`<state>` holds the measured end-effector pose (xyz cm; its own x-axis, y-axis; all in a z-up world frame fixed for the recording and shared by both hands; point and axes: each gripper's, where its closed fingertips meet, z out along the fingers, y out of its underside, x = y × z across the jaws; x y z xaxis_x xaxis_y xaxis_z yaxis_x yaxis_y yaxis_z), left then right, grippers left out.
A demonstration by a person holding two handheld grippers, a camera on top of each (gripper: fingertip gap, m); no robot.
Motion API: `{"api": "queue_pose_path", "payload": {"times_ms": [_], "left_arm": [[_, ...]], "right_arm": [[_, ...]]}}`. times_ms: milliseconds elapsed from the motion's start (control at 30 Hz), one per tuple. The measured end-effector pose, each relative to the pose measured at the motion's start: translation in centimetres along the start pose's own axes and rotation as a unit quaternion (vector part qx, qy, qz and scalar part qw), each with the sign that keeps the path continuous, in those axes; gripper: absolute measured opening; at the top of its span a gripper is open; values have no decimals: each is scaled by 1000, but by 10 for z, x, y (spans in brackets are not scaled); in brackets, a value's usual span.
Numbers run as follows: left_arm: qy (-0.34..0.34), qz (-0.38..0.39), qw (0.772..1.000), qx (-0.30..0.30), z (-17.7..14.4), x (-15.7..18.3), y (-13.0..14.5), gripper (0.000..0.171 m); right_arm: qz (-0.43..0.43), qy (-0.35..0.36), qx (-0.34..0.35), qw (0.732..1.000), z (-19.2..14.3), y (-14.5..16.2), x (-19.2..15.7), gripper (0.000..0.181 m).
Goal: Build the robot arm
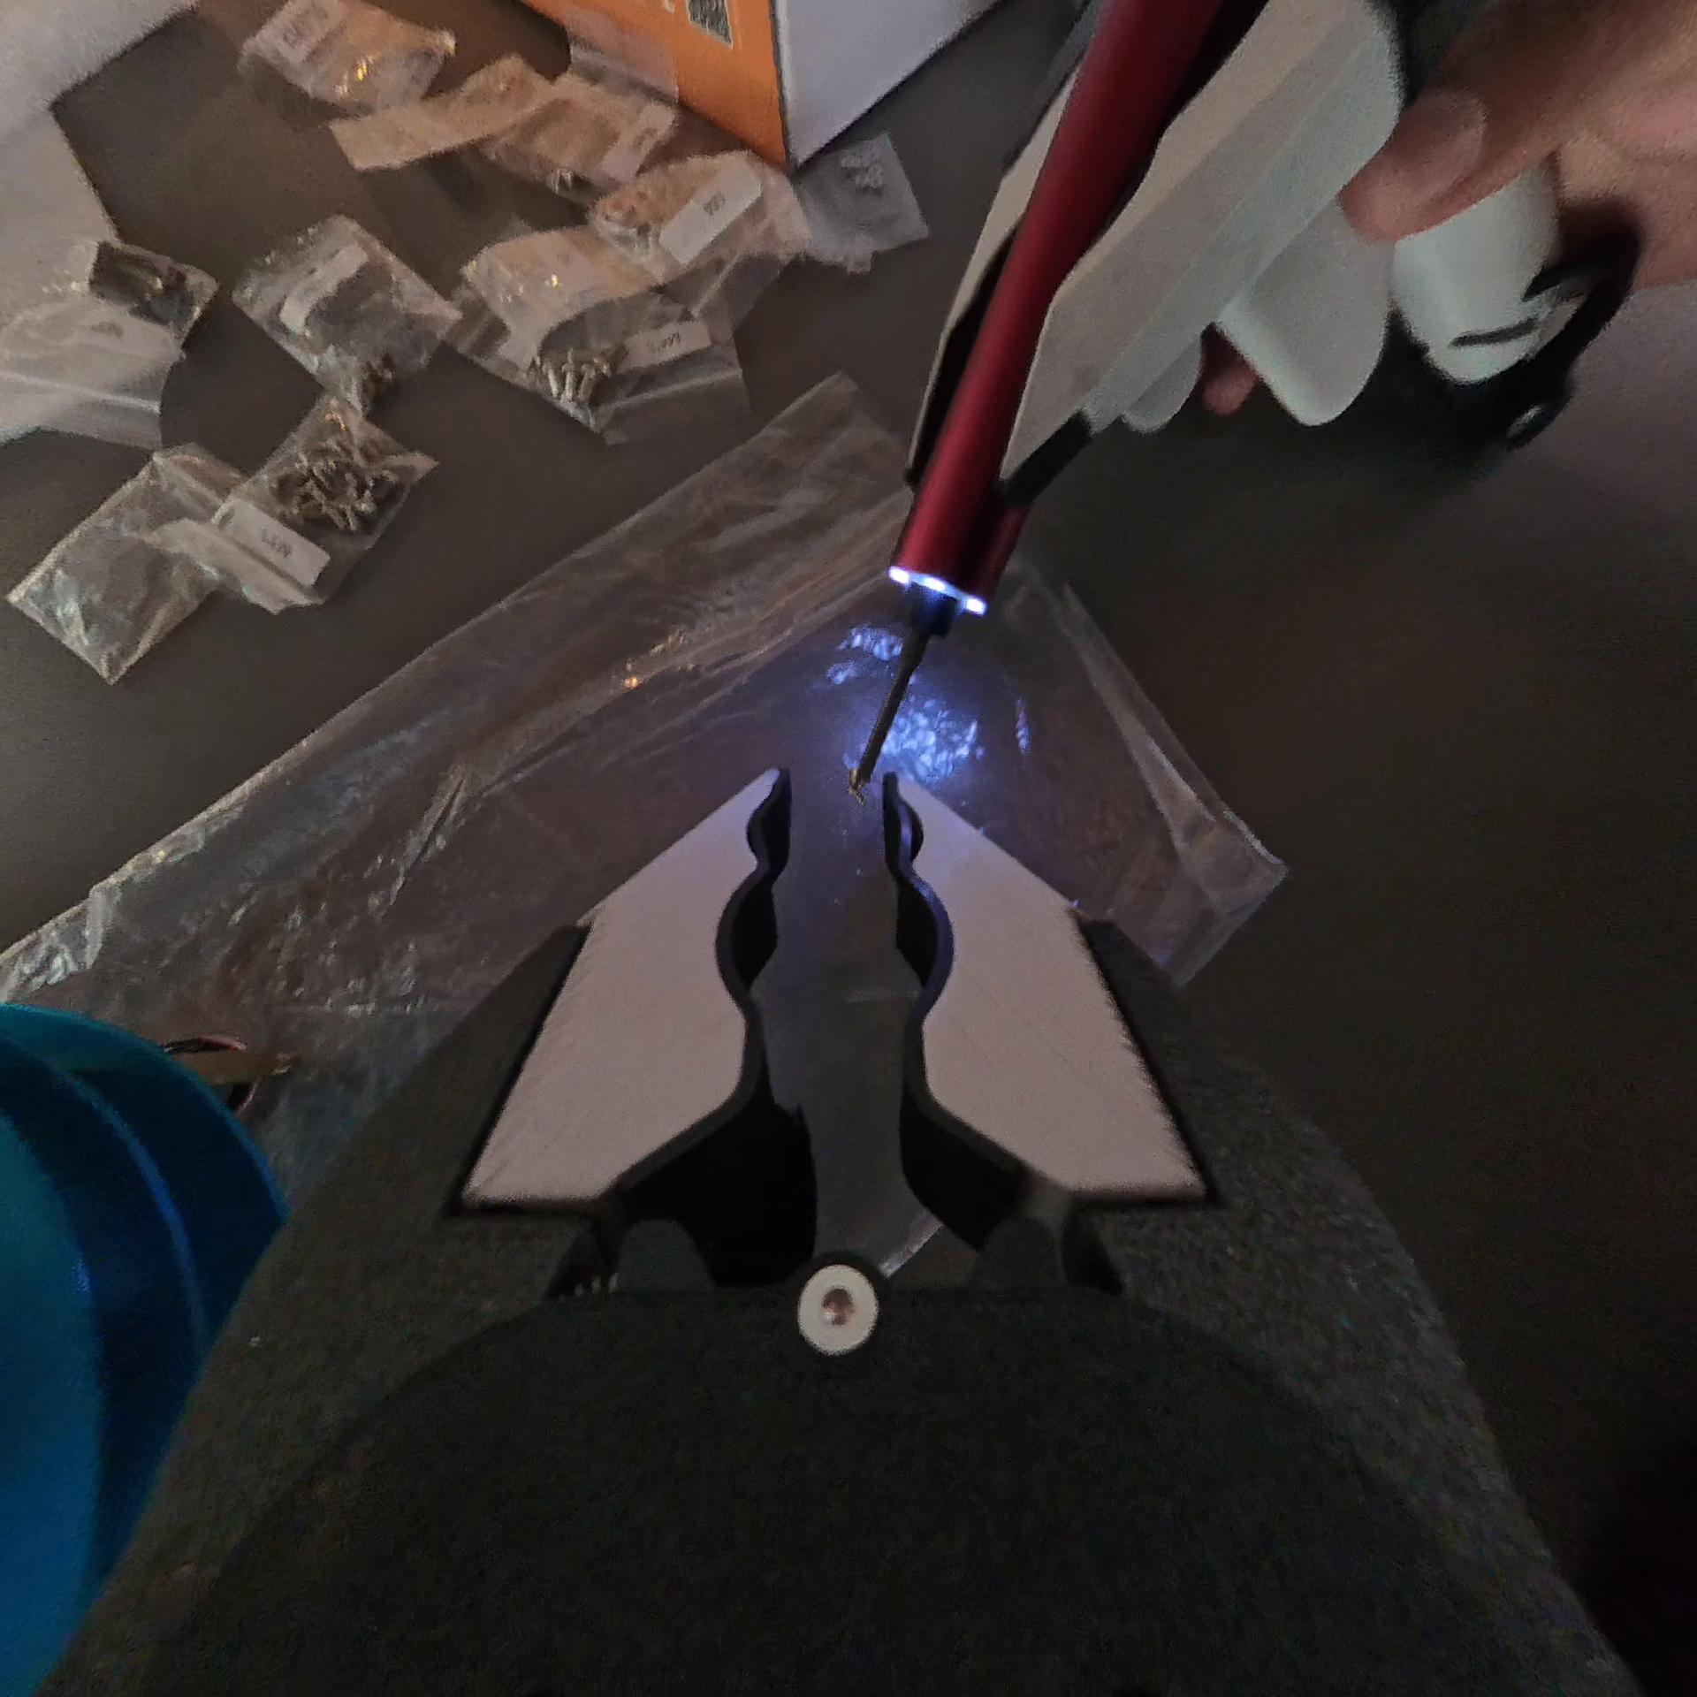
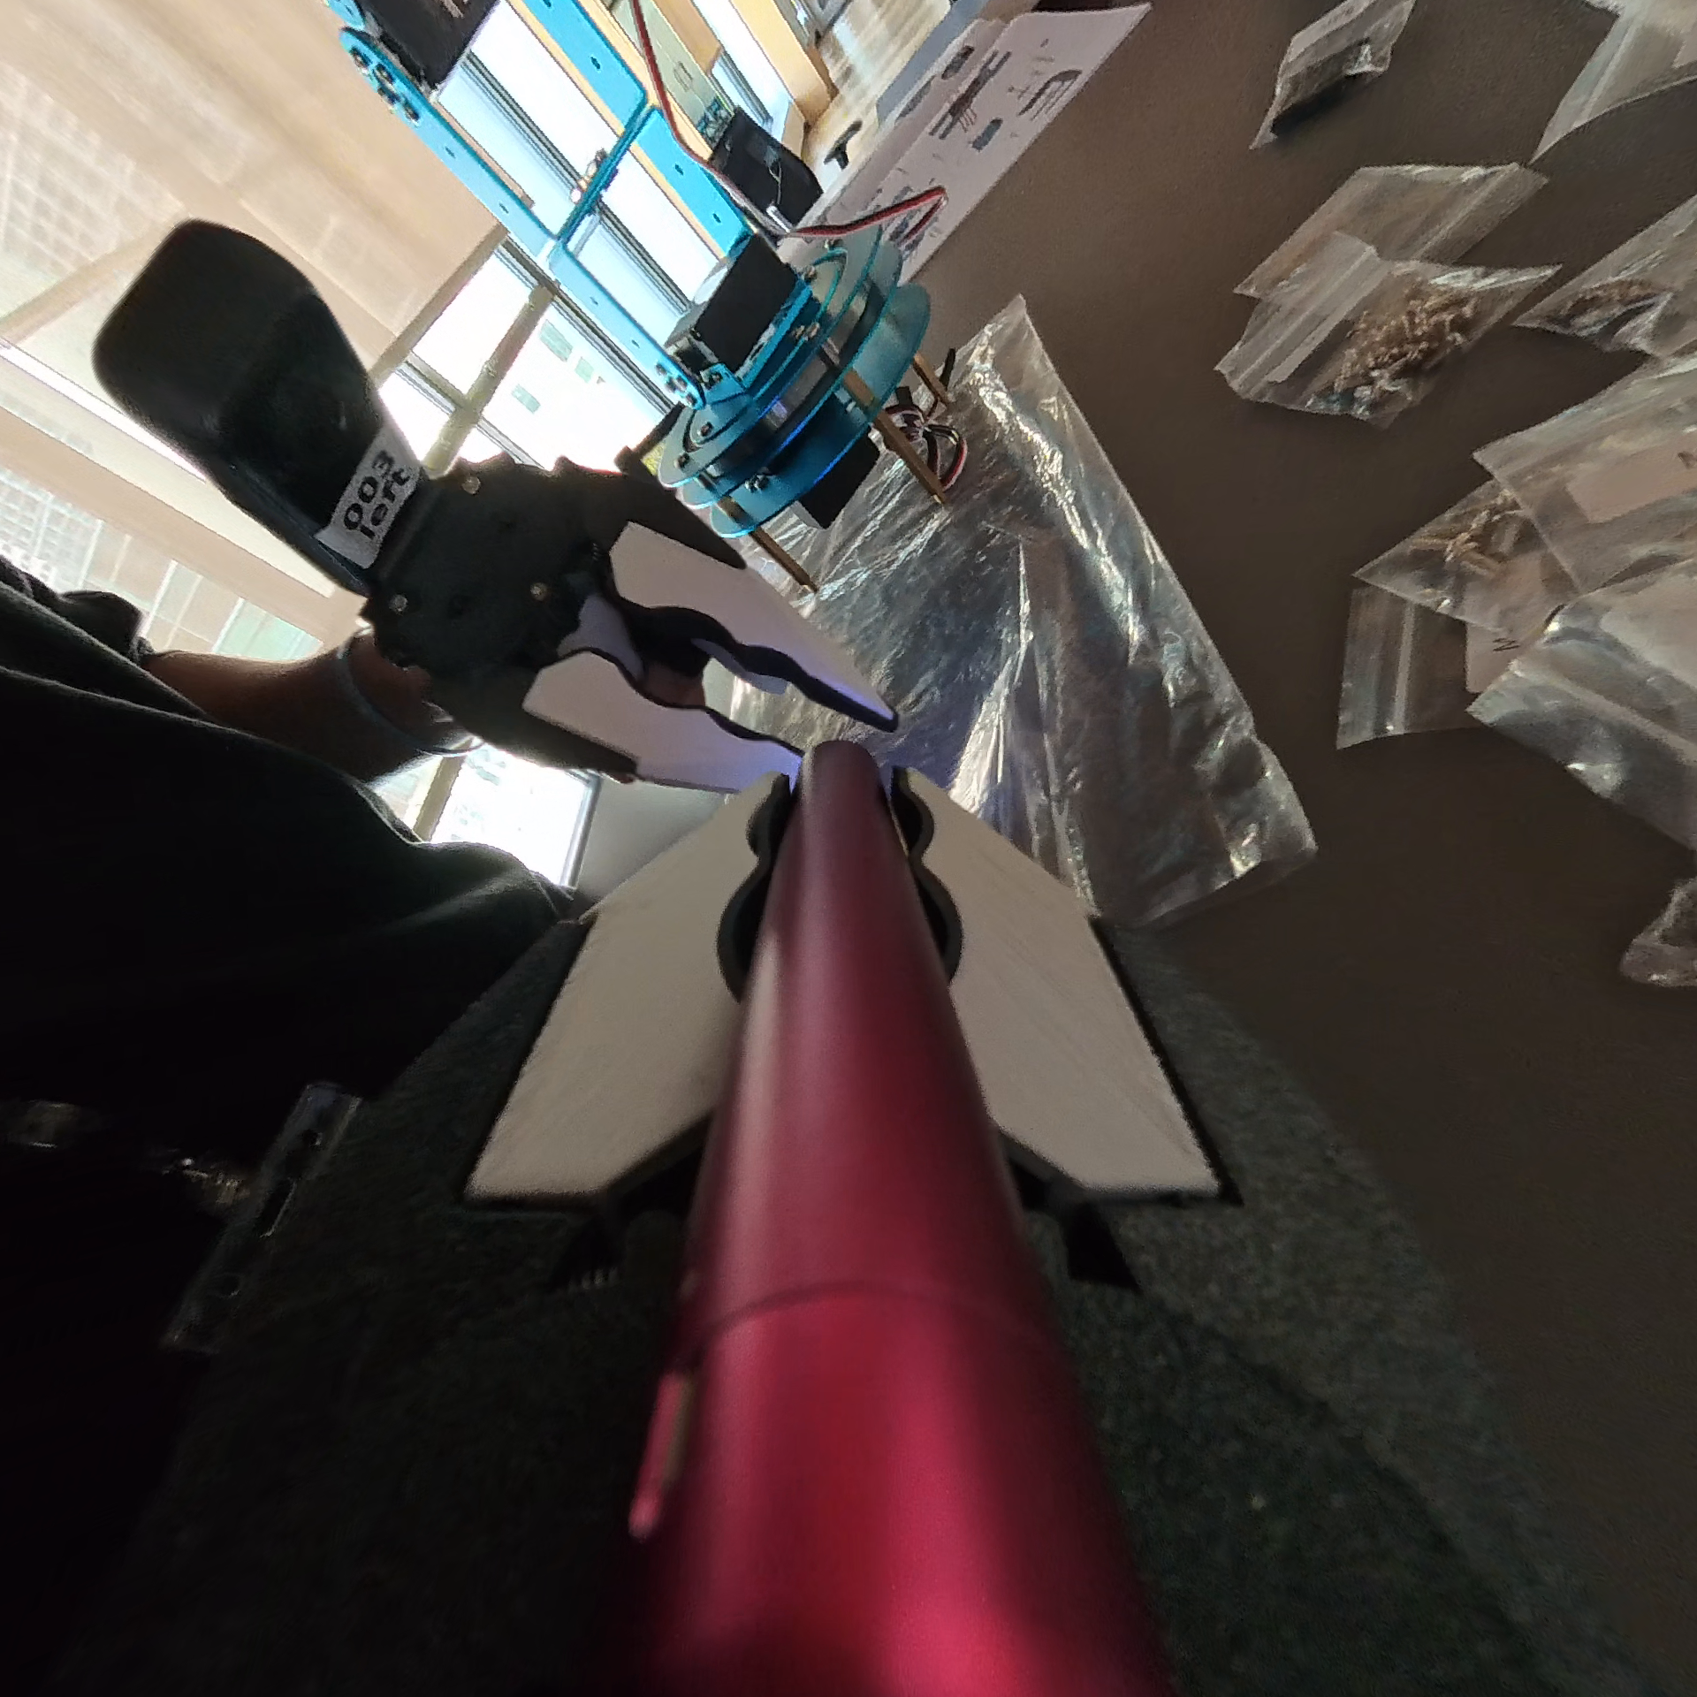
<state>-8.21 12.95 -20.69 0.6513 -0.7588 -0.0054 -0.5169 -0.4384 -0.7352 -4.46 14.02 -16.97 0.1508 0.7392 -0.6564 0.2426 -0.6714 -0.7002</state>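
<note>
My left gripper (image 1: 834,786) is open and empty, hovering just above a large clear plastic bag (image 1: 514,790) on the dark table. My right gripper (image 2: 843,781) is shut on a red electric screwdriver (image 2: 826,1148). In the left wrist view the screwdriver (image 1: 1019,303) slants down from the upper right with its white light ring on. Its thin bit (image 1: 882,725) ends right beside my left gripper's right fingertip (image 1: 895,799). I cannot tell whether a small screw sits on the bit's tip.
Several small clear bags of screws (image 1: 340,487) lie at the far left and also show in the right wrist view (image 2: 1377,340). An orange and white box (image 1: 762,83) stands behind them. A blue robot arm kit (image 2: 781,386) stands on the big bag. A person's hand (image 1: 1515,138) holds the right gripper. There is about 6 centimeters between the tips of the two grippers.
</note>
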Motion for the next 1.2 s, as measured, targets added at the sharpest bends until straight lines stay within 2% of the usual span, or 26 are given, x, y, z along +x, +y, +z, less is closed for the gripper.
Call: {"api": "queue_pose_path", "payload": {"times_ms": [67,133,300,1067,1200], "left_arm": [[5,1,1000,24,-4,3,-8,12],[6,5,1000,20,-4,4,-7,4],[-19,31,999,-3,-4,-3,3,4],[-13,80,997,-10,-6,4,5,2],[-30,129,991,-26,-7,4,7,2]], "right_arm": [[3,-4,6,1000,-1,-1,-1,22],[6,-4,10,1000,-3,-2,-1,21],[10,-6,11,1000,-4,-2,0,21],[-6,-1,-9,1000,5,3,-3,22],[-31,12,-20,999,7,3,-6,22]]}}
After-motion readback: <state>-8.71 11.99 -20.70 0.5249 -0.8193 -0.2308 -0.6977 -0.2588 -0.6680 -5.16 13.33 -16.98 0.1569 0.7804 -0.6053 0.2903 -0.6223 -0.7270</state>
